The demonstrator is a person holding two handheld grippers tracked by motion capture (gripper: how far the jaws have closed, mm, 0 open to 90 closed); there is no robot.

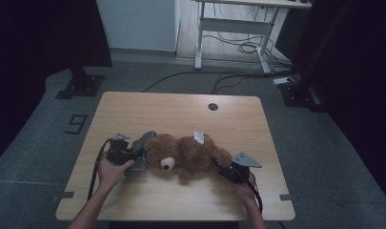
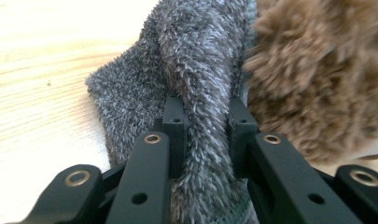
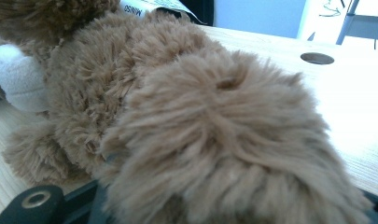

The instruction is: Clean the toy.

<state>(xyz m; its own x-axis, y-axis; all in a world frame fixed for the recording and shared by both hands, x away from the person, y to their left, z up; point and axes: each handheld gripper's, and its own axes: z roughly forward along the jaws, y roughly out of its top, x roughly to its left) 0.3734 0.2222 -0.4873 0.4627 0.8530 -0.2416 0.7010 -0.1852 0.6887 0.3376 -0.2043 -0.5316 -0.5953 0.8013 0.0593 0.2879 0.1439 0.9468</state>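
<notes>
So that the fluffy brown teddy bear (image 1: 188,155) lies steady across the near middle of the wooden table (image 1: 133,107), pinned at its right leg by right gripper (image 1: 227,171); fuzzy grey sock (image 2: 196,93) clamped in left gripper (image 2: 206,122), at its head, likely for dressing

I read a dark "9" (image 1: 75,124) marked on the grey floor left of the table in the high view. In the right gripper view, the white tag (image 3: 154,5) on the brown teddy bear (image 3: 186,126) at the top showed upside-down letters, seemingly "MINISO".
</notes>
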